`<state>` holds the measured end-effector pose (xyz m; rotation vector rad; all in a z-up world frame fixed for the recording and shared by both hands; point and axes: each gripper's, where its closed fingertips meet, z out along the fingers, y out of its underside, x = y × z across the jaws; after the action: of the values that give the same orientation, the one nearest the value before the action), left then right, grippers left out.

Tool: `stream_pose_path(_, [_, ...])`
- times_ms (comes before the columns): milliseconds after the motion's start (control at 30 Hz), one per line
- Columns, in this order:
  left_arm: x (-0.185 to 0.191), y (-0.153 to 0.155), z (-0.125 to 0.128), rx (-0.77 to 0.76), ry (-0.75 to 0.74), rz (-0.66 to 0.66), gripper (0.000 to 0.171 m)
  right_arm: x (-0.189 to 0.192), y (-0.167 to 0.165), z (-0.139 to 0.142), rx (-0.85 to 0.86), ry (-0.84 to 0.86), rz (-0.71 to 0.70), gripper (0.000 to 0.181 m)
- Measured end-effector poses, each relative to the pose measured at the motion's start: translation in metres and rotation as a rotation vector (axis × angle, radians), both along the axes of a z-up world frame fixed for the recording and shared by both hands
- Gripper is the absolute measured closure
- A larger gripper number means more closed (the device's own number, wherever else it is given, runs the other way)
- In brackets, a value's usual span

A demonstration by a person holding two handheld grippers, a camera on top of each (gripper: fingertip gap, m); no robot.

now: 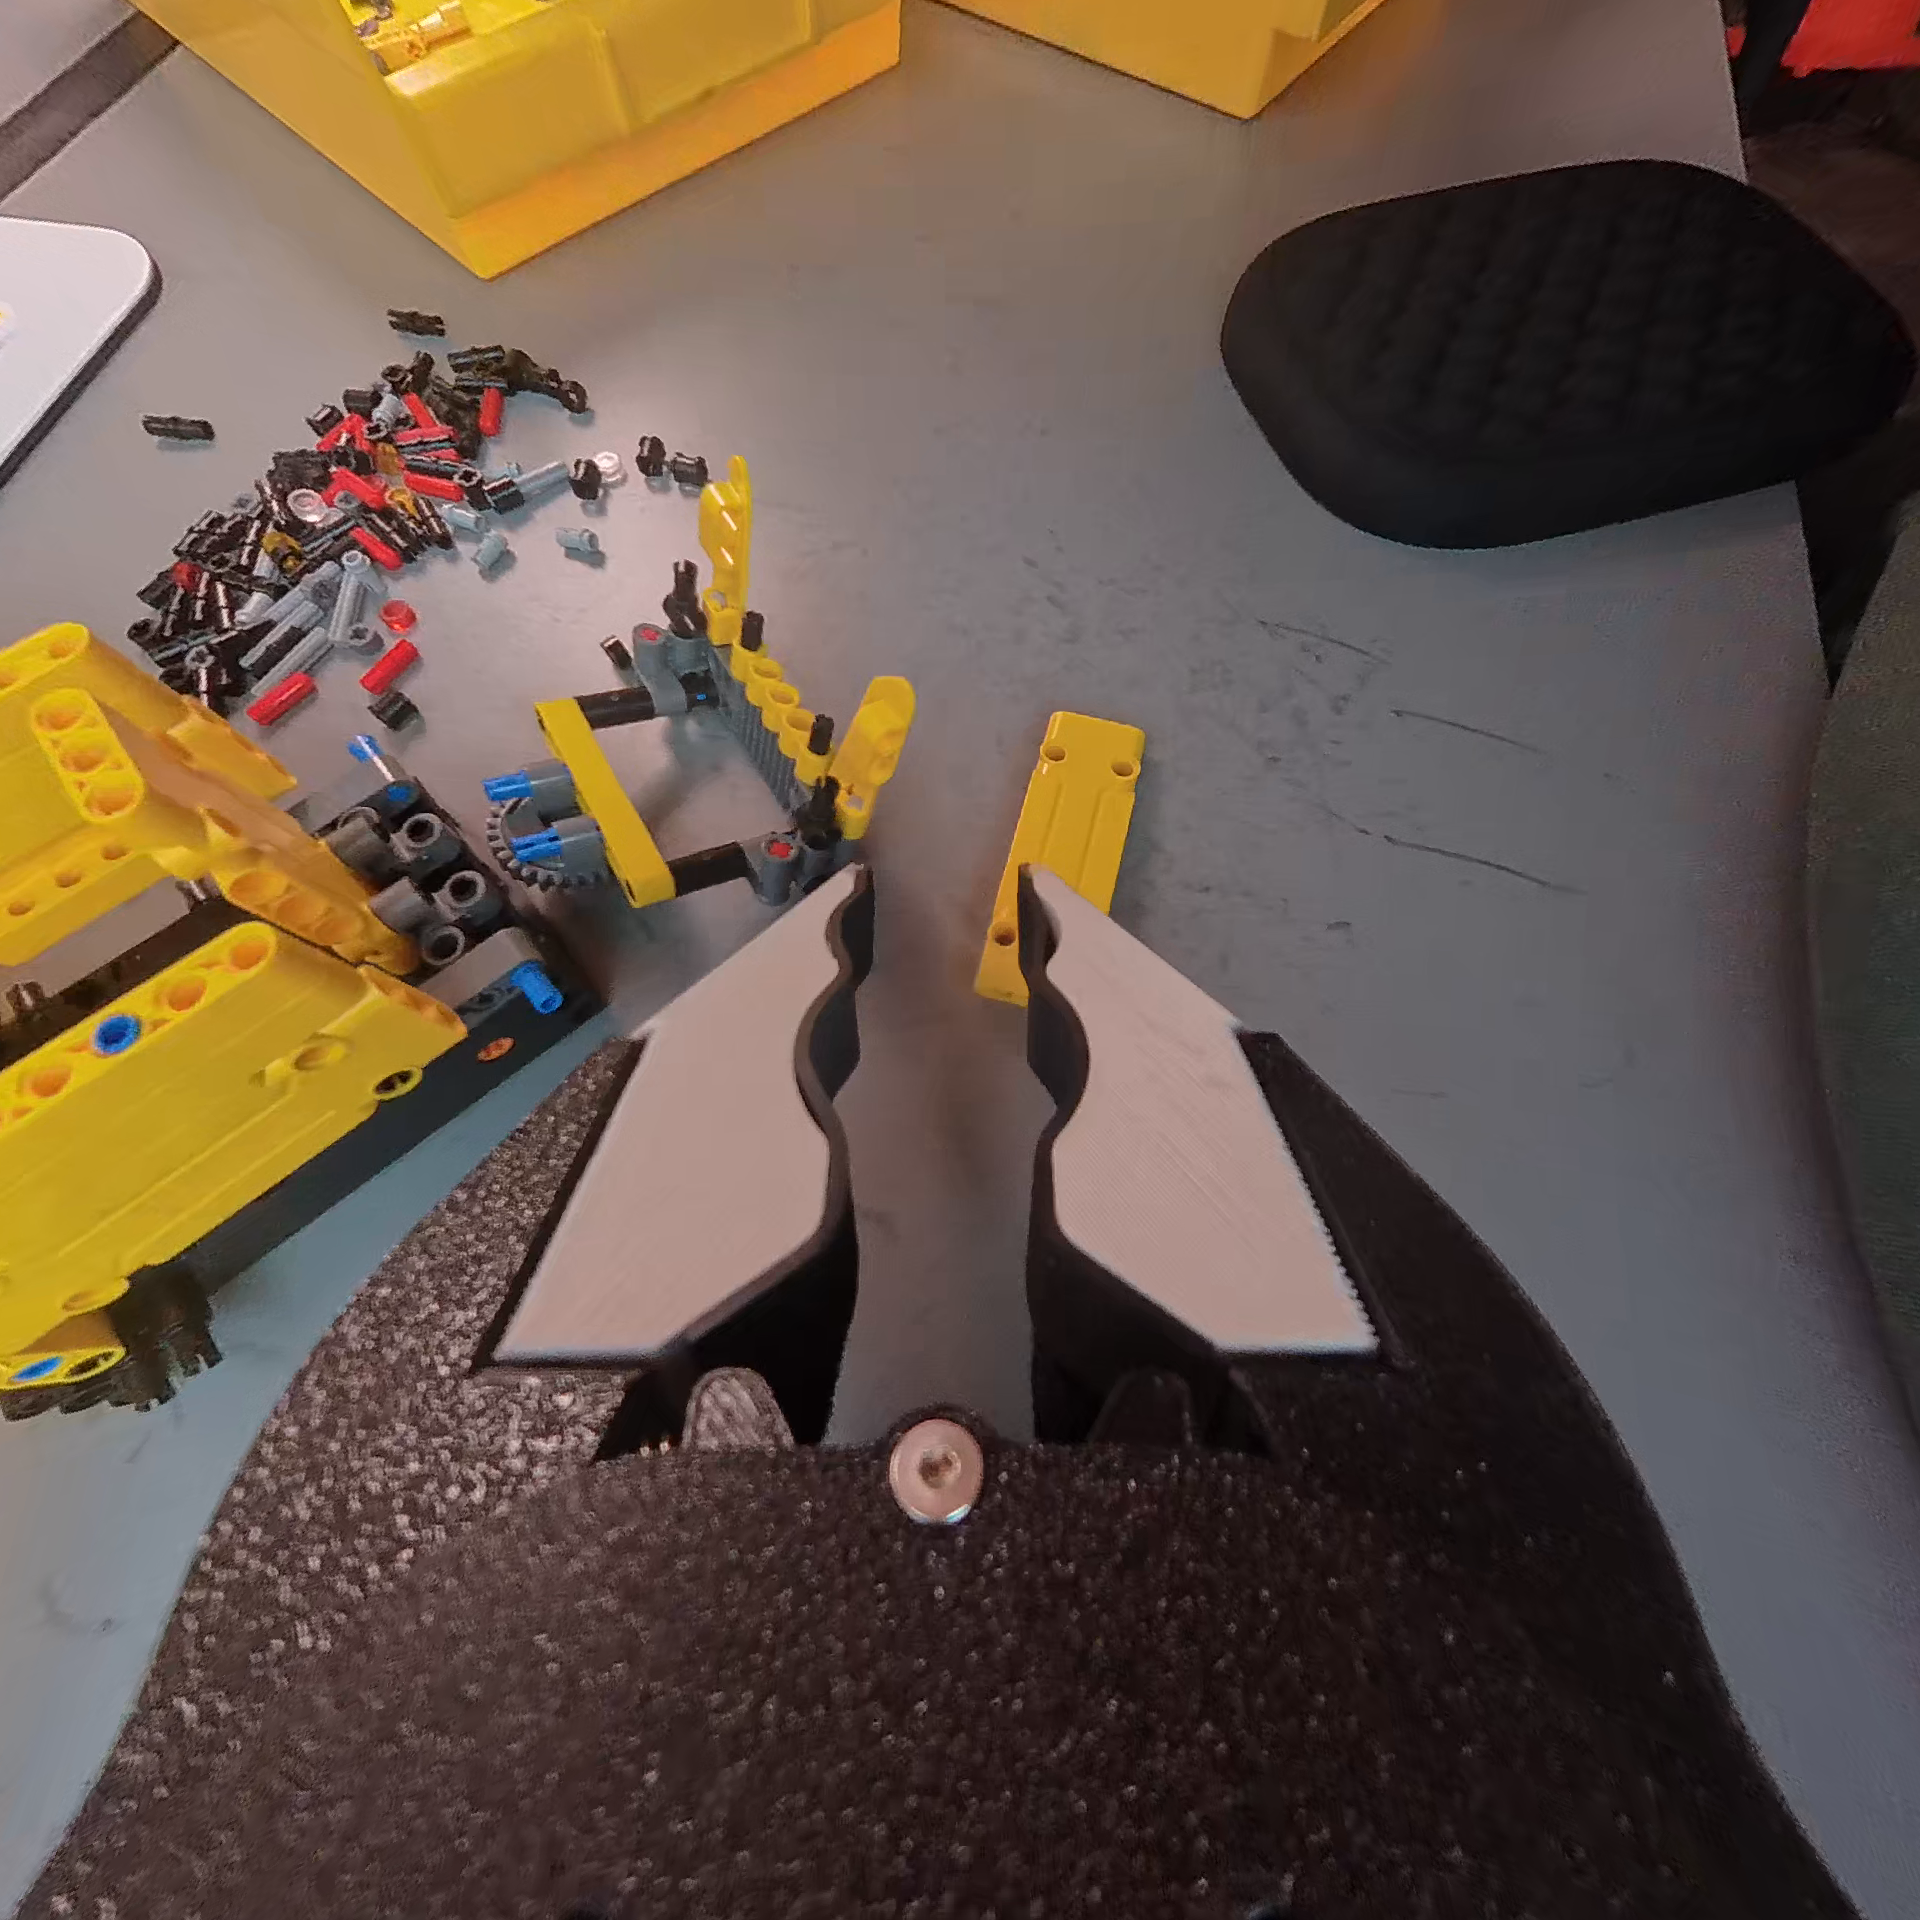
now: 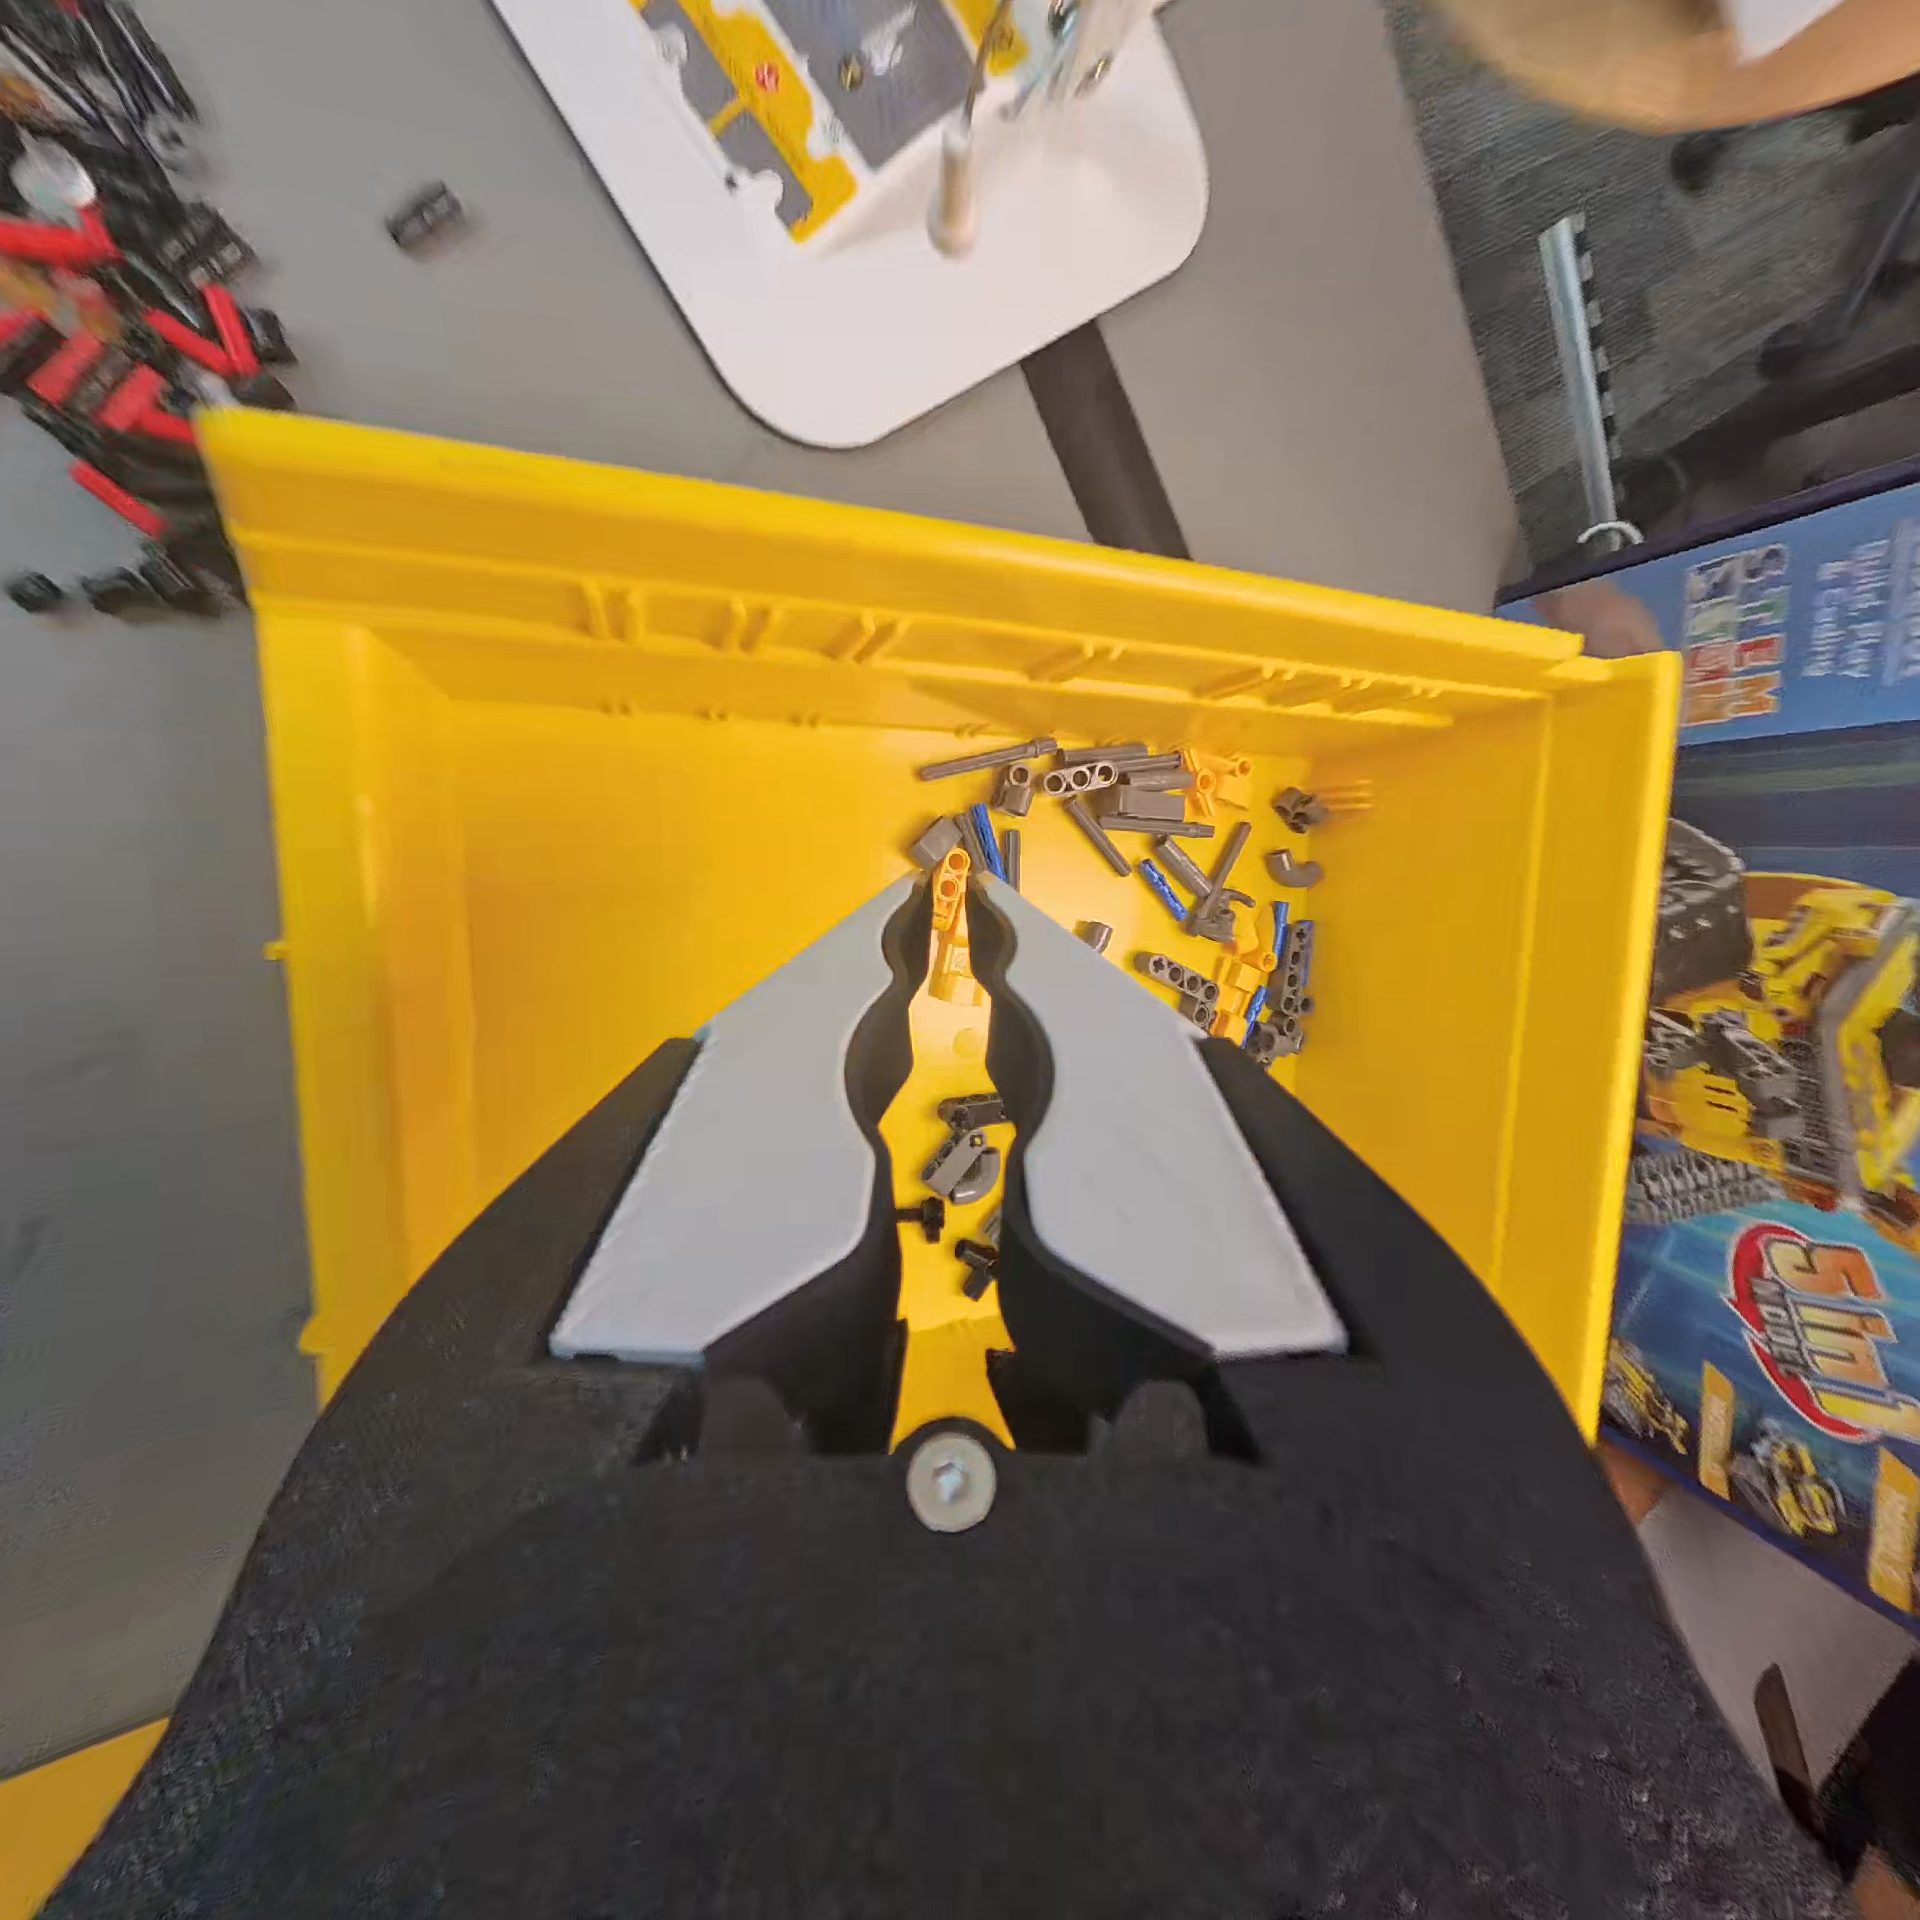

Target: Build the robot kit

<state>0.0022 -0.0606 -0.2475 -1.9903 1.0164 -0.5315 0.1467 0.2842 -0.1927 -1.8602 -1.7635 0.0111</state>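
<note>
The right claw [image 2: 948, 883] grips an orange piece [image 2: 951, 935] above the yellow bin [image 2: 644, 935].

Grey bench [image 1: 1195, 520] carrying everything. Loose heap of small black, red and grey pins [image 1: 343, 540] lying at 10 o'clock in left wrist view. Large yellow-and-black brick assembly [image 1: 197, 997] sitting at 9 o'clock. Small yellow-grey frame assembly [image 1: 717, 769] standing near centre. Flat yellow panel piece [image 1: 1081, 821] lying just at its 3 o'clock. Black cushioned chair seat [image 1: 1558, 353] showing at 2 o'clock. Yellow bin [image 2: 623, 582] filling right wrist view, grey, orange and blue small parts [image 2: 1174, 883] lying inside. White instruction booklet [image 2: 883, 260] lying at 12 o'clock; printed blue box [image 2: 1787, 1039] sitting at 3 o'clock.
</note>
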Motion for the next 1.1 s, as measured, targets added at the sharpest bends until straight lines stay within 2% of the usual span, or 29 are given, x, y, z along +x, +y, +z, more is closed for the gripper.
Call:
stream_pose_path(133, [-0.003,0.003,0.000,-0.010,-0.025,0.016,0.146,0.008,0.028,-0.045,-0.071,-0.138,0.019,0.174])
stream_pose_path(267, [-0.005,0.005,0.001,-0.040,-0.064,0.025,0.147,0.003,0.041,-0.061,-0.114,-0.156,0.046,0.177])
stream_pose_path(533, [-0.007,0.007,0.006,-0.070,-0.123,0.035,0.146,0.004,0.038,-0.071,-0.157,-0.199,0.121,0.179])
stream_pose_path(700, [-0.007,0.007,0.006,-0.078,-0.130,0.028,0.145,0.006,0.033,-0.068,-0.144,-0.203,0.138,0.169])
stream_pose_path(1100, [-0.009,0.009,0.007,-0.106,-0.165,0.040,0.145,-0.001,0.037,-0.076,-0.235,-0.190,0.124,0.177])
